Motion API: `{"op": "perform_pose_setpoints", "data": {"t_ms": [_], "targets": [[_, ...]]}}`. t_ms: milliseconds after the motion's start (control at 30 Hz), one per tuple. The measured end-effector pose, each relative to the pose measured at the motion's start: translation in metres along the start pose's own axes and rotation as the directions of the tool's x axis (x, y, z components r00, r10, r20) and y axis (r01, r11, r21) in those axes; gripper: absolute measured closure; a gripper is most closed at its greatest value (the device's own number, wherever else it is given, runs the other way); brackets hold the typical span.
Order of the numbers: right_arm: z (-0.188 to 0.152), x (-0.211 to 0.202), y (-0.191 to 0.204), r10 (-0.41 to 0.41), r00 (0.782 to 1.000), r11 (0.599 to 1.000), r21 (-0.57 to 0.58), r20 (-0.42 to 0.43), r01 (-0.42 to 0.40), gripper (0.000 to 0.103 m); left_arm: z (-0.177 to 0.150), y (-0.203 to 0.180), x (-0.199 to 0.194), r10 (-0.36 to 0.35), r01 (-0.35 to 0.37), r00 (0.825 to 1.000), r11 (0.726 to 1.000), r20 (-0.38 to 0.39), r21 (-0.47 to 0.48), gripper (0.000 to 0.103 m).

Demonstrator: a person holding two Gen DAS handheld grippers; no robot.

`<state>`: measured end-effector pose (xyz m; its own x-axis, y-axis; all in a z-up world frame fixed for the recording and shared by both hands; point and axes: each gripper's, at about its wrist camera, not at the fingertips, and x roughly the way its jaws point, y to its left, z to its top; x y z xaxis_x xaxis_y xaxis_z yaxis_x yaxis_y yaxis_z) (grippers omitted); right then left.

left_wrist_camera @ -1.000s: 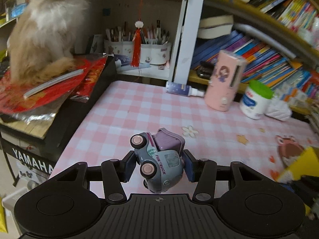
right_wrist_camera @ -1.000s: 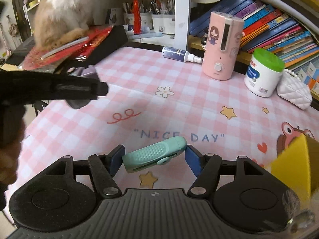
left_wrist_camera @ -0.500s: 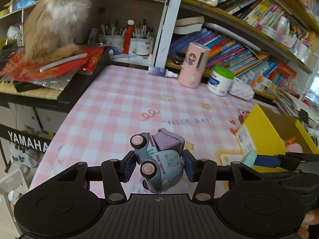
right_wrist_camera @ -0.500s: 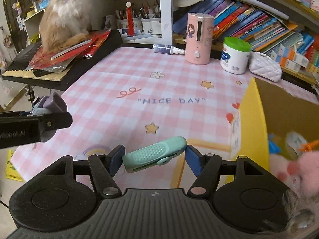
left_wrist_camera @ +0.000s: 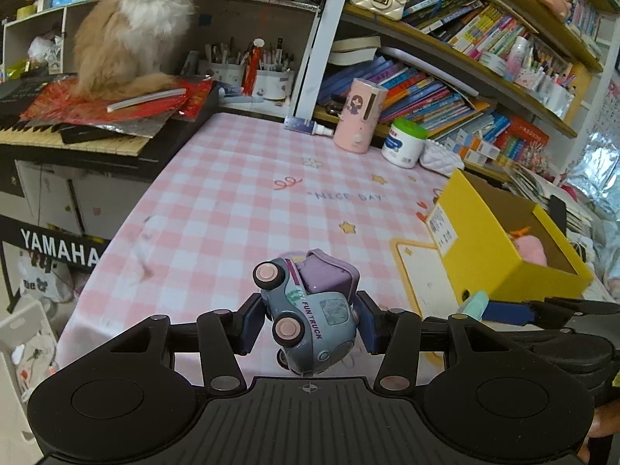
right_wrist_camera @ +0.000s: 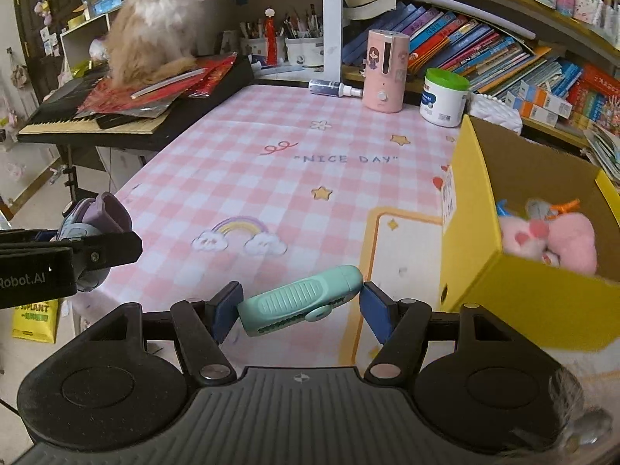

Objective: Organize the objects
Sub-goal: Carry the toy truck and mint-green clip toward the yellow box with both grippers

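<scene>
Left wrist view first: the toy truck (left_wrist_camera: 310, 314), grey-blue with pink wheels and a purple back, sits tipped on its side between the blue pads of the left claw (left_wrist_camera: 308, 327), which is clamped on it above the near edge of the worktop (left_wrist_camera: 232, 201). From the right wrist view, the right claw (right_wrist_camera: 300, 306) grips a mint-green handheld gadget (right_wrist_camera: 302, 299) end to end, slanting upward to the right, just beside the yellow cardboard box (right_wrist_camera: 515, 302). That box stands open on the right part of the pink checked cloth, with pink plush toys (right_wrist_camera: 550, 238) lying inside. Farther back on the worktop stand a pink humidifier (right_wrist_camera: 385, 71), a white jar with a green lid (right_wrist_camera: 443, 97) and a small spray bottle (right_wrist_camera: 335, 88) lying flat. A fluffy orange cat (right_wrist_camera: 155, 19) sits on red papers atop a Yamaha keyboard (left_wrist_camera: 58, 143) to the left, and bookshelves (left_wrist_camera: 445, 77) run behind.
</scene>
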<state>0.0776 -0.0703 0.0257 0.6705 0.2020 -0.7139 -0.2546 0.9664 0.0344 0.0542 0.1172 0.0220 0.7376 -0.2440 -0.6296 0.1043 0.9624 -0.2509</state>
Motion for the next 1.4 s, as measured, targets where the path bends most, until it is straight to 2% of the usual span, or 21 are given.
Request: {"op": "perform_pose_setpoints", "data": {"t_ms": [300,600,867,1167,1400], "targets": [[-0.041,-0.036,0.012,-0.032,0.999,0.998,0.046,0.000,0.032,0.039,-0.030,-0.004,-0.032,-0.043,0.044,0.999,0.999,-0.020,0.019,0.055],[-0.080,-0.060,0.008,-0.082,0.996,0.989,0.121,-0.034,0.086,0.039,-0.051,-0.024,-0.034,-0.127,0.134,0.988,0.988,-0.092,0.079,0.055],[-0.101,-0.073,-0.010,-0.133,0.989,0.967,0.209,-0.062,0.143,0.039,-0.055,-0.046,-0.024,-0.182,0.199,0.973,0.973,-0.142,0.118,0.055],[-0.116,-0.083,-0.049,-0.210,0.972,0.930,0.286,-0.104,0.231,0.039,-0.054,-0.090,0.000,-0.268,0.301,0.944,0.938,-0.193,0.171,0.055],[-0.119,-0.086,-0.078,-0.248,0.960,0.910,0.307,-0.129,0.277,0.039,-0.047,-0.118,0.019,-0.297,0.336,0.931,0.923,-0.211,0.186,0.055]]}}
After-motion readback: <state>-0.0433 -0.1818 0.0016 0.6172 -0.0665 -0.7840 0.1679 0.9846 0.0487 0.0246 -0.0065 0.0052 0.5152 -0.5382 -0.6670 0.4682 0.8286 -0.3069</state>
